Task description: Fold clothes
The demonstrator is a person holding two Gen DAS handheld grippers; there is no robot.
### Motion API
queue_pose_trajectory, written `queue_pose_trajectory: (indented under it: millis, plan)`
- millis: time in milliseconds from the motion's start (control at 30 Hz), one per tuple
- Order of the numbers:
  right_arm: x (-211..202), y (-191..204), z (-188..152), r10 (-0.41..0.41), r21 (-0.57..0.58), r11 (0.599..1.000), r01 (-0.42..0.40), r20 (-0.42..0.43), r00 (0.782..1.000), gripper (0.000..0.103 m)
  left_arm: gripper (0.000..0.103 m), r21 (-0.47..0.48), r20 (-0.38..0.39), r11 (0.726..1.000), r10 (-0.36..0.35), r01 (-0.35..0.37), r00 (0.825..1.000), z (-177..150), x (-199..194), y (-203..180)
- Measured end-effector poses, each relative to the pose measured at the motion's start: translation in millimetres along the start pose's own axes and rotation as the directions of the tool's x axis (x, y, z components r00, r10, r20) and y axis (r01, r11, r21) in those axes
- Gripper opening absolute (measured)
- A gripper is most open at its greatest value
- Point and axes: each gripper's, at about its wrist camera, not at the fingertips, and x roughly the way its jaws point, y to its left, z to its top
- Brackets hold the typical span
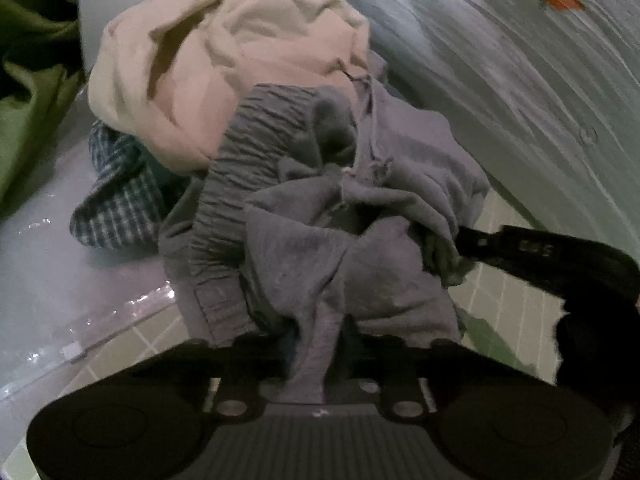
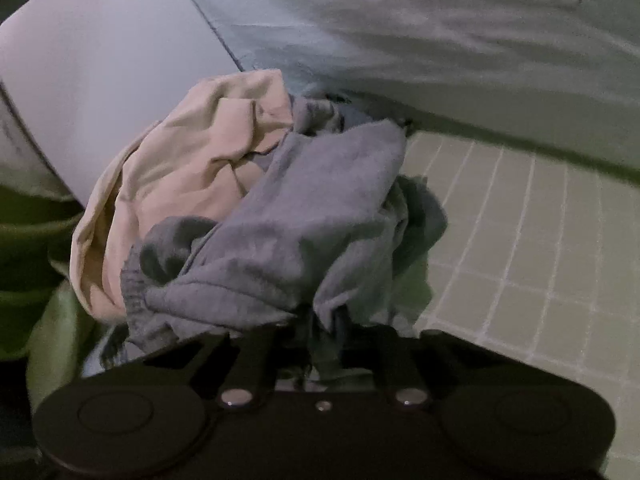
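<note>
A: Grey sweat fabric (image 1: 320, 264) sat right at the lens, bunched btw the left gripper (image 1: 340, 340)'s fingers, which were pinched on a fold of it.

B: And the right gripper (image 2: 320, 332)?

A: Same garment (image 2: 304, 232), jaws pressed together on a gathered bit. In the left view its black finger (image 1: 480, 242) came in from the right and bit the grey cloth's edge.

B: So where was the garment?

A: Looked like sweatpants w/ an elastic waistband (image 1: 240, 152). Partly lifted, still crumpled, draped over the pile, not flat anywhere.

B: Step in hand?

A: My read: pulling one piece out of the heap w/ both grippers. No fold visible on it. Next move prob needs it drawn clear, spread btw the two grips so waistband and legs sort out, then laid on an open surface.

B: Stuff around it?

A: Beige garment (image 1: 224, 64) mounded just behind, touching the grey. Blue-white checked cloth (image 1: 120, 196) under that, at left. Green fabric (image 1: 28, 92) at far left. Tiled floor (image 2: 520, 240) at right, pale wall (image 2: 440, 40) behind.

B: Obstacles?

A: Beige piece rested against the waistband, so it could drag along. Drawcord (image 1: 372, 112) might snag. Where it'd be laid flat, couldn't tell.
</note>
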Motion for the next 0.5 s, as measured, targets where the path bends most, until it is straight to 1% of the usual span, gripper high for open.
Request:
queue_pose_trajectory:
  millis: [67,200,267,333,400,500]
  plan:
    - [-8.5,-8.2,-3.3,-0.006,0.008,1.000,0.006,0.007,1.000,0.009,0.016,0.034,0.007,0.999,-0.007,0.006,1.000,-5.1,-5.9,-6.0]
    - [-25.5,-24.7,-9.8,-0.019,0.024,1.000,0.018,0.021,1.000,0.008,0.015,0.084,0.013,0.996,-0.037,0.036,0.999,-18.3,-20.1,-21.2]
    - [-36.6,-35.9,-14.3,-0.030,0.040,0.999,0.028,0.029,0.999,0.008,0.016,0.114,0.004,0.990,-0.079,0.078,0.997,-30.4,-26.8,-35.3]
    - [-67.3,-65.4,-29.3,-0.083,0.099,0.992,0.078,0.043,0.996,0.007,0.016,0.152,-0.015,0.982,-0.115,0.116,0.993,-46.3,-33.2,-56.4]
    - [-100.4,-95.0,-48.1,-0.140,0.138,0.981,0.133,0.042,0.989,0.007,0.017,0.201,-0.052,0.967,-0.147,0.155,0.988,-68.6,-39.0,-85.5]
    - [-149.8,-137.2,-75.2,-0.237,0.174,0.958,0.228,0.034,0.971,0.007,0.025,0.257,-0.111,0.941,-0.199,0.222,0.974,-103.0,-48.2,-125.8]
